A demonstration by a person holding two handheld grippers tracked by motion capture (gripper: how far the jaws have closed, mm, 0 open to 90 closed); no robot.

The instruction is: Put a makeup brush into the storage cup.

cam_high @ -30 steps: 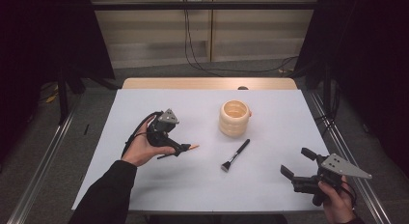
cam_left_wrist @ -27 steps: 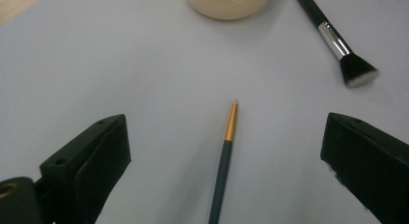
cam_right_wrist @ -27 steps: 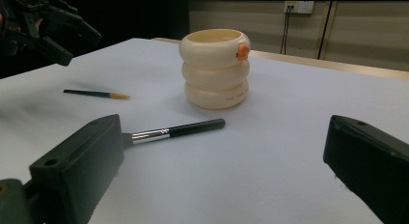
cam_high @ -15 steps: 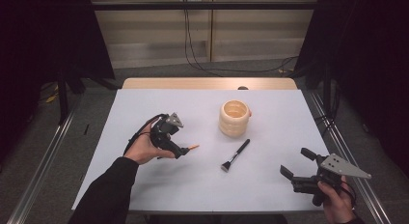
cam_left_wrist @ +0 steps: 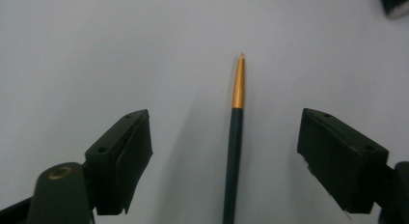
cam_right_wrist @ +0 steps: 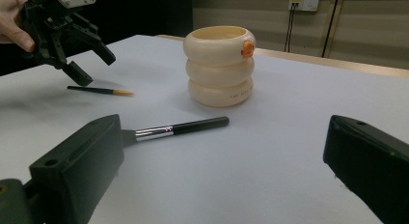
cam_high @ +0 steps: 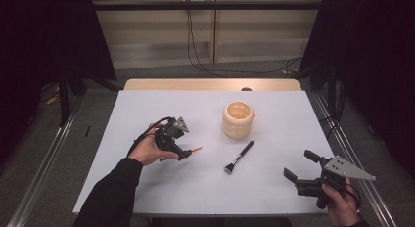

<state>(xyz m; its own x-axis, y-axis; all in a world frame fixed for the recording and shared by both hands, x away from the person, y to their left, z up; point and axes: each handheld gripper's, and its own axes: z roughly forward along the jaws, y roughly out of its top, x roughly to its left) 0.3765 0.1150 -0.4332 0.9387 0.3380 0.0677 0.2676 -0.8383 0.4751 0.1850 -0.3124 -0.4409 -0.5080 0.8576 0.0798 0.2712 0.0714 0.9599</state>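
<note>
A thin dark brush [cam_high: 195,149] with an orange tip lies on the white table [cam_high: 147,109], left of centre. My left gripper [cam_high: 178,154] hovers over its handle, open. In the left gripper view the thin brush [cam_left_wrist: 235,137] lies between the two spread jaws of the left gripper [cam_left_wrist: 224,132], touching neither. A black makeup brush [cam_high: 240,157] with a silver ferrule lies at mid-table. Behind it stands a cream ribbed cup [cam_high: 238,119]. My right gripper [cam_high: 299,164] is held open near the front right corner, empty, facing the makeup brush [cam_right_wrist: 193,126] and the cup [cam_right_wrist: 221,64].
In the right gripper view the left gripper [cam_right_wrist: 94,68] hangs just above the thin brush [cam_right_wrist: 99,91]. The cup has an orange spot [cam_right_wrist: 248,49] at its rim. A wooden strip [cam_high: 210,84] runs along the table's far edge; metal rails [cam_high: 44,158] flank the table.
My left gripper has edged a little to the right and lower over the thin brush. Both brushes, the cup and the right gripper have stayed put.
</note>
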